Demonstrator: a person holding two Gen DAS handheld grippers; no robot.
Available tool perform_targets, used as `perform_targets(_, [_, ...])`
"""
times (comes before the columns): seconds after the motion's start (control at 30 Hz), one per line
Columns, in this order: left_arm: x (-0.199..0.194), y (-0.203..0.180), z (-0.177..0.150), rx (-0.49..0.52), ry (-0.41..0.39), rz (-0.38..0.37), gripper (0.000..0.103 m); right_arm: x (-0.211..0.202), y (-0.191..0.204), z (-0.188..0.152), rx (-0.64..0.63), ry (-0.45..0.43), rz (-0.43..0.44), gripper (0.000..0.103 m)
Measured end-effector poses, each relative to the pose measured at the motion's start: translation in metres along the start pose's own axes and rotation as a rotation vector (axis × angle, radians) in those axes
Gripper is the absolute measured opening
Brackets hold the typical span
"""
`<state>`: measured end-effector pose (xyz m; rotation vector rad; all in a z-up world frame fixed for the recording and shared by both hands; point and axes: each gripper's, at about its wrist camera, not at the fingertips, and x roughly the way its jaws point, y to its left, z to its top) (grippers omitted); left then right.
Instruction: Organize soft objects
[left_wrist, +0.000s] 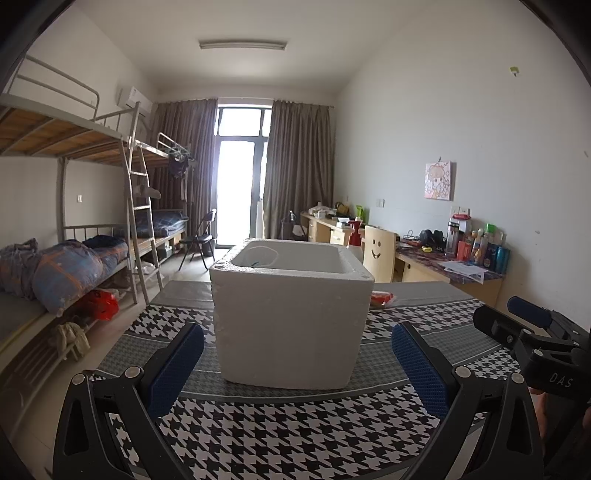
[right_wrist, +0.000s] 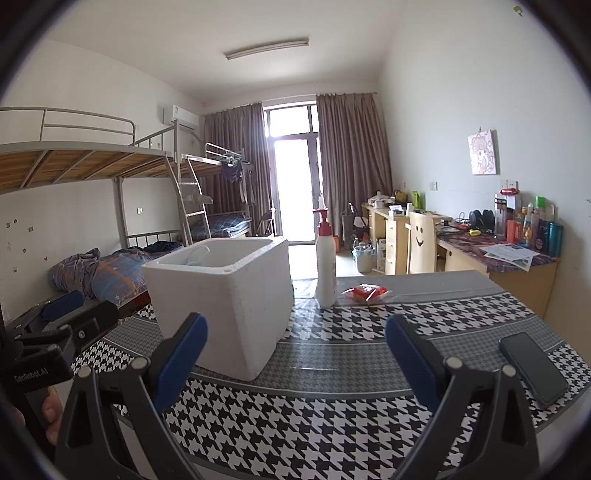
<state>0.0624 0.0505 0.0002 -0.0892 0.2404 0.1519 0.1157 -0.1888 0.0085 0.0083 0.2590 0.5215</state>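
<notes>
A white foam box (left_wrist: 291, 314) stands open-topped on the houndstooth table (left_wrist: 295, 435), straight ahead of my left gripper (left_wrist: 297, 365), which is open and empty just short of it. In the right wrist view the box (right_wrist: 225, 295) is ahead and left of my right gripper (right_wrist: 295, 354), also open and empty. A pale loop-shaped item (right_wrist: 195, 254) lies inside the box; most of it is hidden. A small red soft packet (right_wrist: 367, 292) lies on the table behind the box, partly seen in the left wrist view (left_wrist: 382, 298).
A white pump bottle with a red top (right_wrist: 325, 269) stands beside the box. A dark phone (right_wrist: 533, 369) lies at the table's right. Bunk beds (left_wrist: 74, 229) on the left, cluttered desks (right_wrist: 509, 254) and a smiley chair (right_wrist: 421, 240) on the right.
</notes>
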Motion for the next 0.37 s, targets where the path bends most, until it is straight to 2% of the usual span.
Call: perform_targets(0.37, [0.0022, -0.0014, 0.0006, 0.001, 0.011, 0.002, 0.102, 0.0016, 0.0009, -0.0007, -0.005, 0.006, 0.001, 0.099])
